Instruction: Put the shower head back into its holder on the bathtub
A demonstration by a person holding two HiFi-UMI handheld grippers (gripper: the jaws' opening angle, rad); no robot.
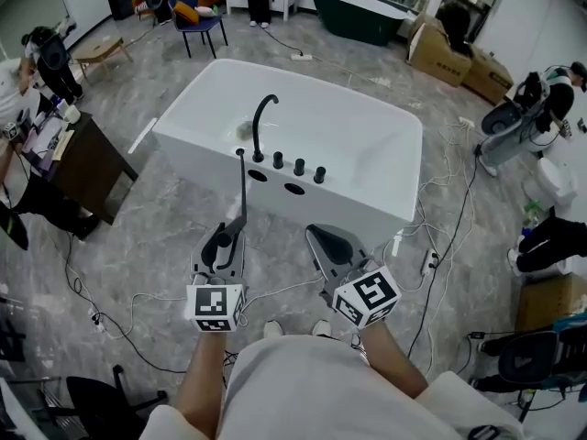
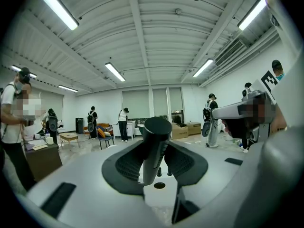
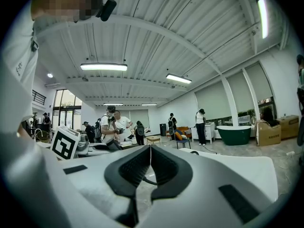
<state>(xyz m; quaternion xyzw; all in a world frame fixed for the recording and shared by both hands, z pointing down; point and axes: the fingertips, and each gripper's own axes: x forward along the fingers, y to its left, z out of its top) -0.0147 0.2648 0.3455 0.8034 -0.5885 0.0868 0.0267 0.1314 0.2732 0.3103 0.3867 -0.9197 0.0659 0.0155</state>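
In the head view a white bathtub (image 1: 367,145) stands ahead of me, with a black curved faucet (image 1: 261,122), three black knobs (image 1: 298,166) and two dark holder holes (image 1: 258,175) on its near rim. My left gripper (image 1: 226,246) is shut on the black shower head (image 1: 243,191), which stands upright just short of the rim. In the left gripper view the shower head's handle (image 2: 154,146) sits clamped between the pads, above the rim hole (image 2: 159,185). My right gripper (image 1: 332,244) hangs beside it, shut and empty (image 3: 150,163).
Cables and a power strip (image 1: 429,262) lie on the floor around the tub. A dark desk (image 1: 87,163) stands at the left with people near it. A dark green tub (image 1: 358,12), a blue chair (image 1: 197,21) and cardboard boxes (image 1: 454,58) are at the back.
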